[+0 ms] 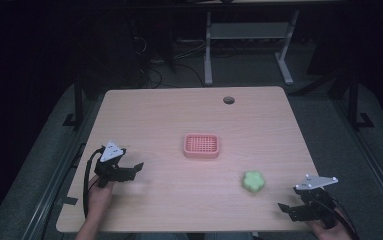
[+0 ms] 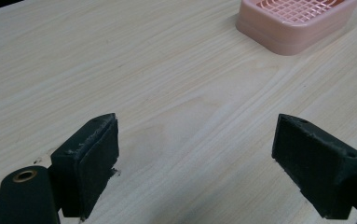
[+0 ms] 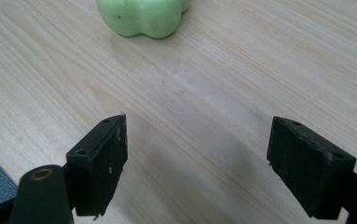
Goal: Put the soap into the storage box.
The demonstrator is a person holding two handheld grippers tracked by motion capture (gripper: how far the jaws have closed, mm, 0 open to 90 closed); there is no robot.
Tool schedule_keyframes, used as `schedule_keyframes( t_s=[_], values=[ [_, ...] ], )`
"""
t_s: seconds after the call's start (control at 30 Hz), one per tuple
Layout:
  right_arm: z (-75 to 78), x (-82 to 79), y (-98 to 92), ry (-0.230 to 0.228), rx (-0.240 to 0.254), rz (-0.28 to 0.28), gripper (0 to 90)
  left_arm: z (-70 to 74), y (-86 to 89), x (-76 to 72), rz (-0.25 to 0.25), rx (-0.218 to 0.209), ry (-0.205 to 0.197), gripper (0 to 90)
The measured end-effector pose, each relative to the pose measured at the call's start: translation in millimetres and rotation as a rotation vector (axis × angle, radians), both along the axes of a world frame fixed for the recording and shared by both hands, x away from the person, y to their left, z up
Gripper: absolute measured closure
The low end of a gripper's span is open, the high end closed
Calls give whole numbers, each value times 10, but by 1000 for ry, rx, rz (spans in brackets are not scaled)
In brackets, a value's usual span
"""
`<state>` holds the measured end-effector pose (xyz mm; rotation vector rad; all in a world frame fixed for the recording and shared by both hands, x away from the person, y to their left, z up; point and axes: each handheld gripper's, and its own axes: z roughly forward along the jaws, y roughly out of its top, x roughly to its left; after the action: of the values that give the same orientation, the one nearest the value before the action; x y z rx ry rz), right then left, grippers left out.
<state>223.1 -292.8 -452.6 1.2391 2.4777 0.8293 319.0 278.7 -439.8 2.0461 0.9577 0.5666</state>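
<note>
Green soap point(image 1: 253, 181): flower-shaped, pale green, lying flat on the table toward the near right, well clear of the pink tray and to its lower right; bare of any grip.
Green soap in the right gripper view point(image 3: 141, 16): lobed underside edge at the top, ahead of the jaws and slightly left of the gap between them; apart from both.
Pink tray point(image 1: 201, 145): rectangular with rounded corners and a grid insert, roughly mid-table; nothing lying in it.
Pink tray in the left gripper view point(image 2: 295, 23): at the upper right, ahead of the jaws and off to the right; one rounded corner nearest.
Right gripper point(image 1: 289, 210): at the near right corner, right of the green soap and nearer the table edge than it; near the soap but not touching; jaws spread wide, nothing between them except bare wood.
Right gripper fingers point(image 3: 100, 163): black pads with screw holes, set far apart.
Left gripper point(image 1: 131, 169): at the near left, well left of the pink tray and slightly nearer the table edge; jaws spread wide, holding nothing.
Left gripper fingers point(image 2: 88, 161): black pads, worn along the top edge, standing far apart over the wood.
Hands: one wrapped around each gripper handle, entering from the near table edge.
Table point(image 1: 159, 115): light wood grain, with a round cable hole point(image 1: 228, 100) beyond the pink tray, toward the far edge.
</note>
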Motion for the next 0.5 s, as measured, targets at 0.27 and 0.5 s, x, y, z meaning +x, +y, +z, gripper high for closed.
schedule_keyframes(
  t_s=[0.27,0.5],
  values=[
    [59,99,95,49,-20,32,188,5,-6,-5,-2,2,-5,144],
    [164,164,177,53,-48,64,186,15,-1,-17,-10,4,-3,144]
  ],
)
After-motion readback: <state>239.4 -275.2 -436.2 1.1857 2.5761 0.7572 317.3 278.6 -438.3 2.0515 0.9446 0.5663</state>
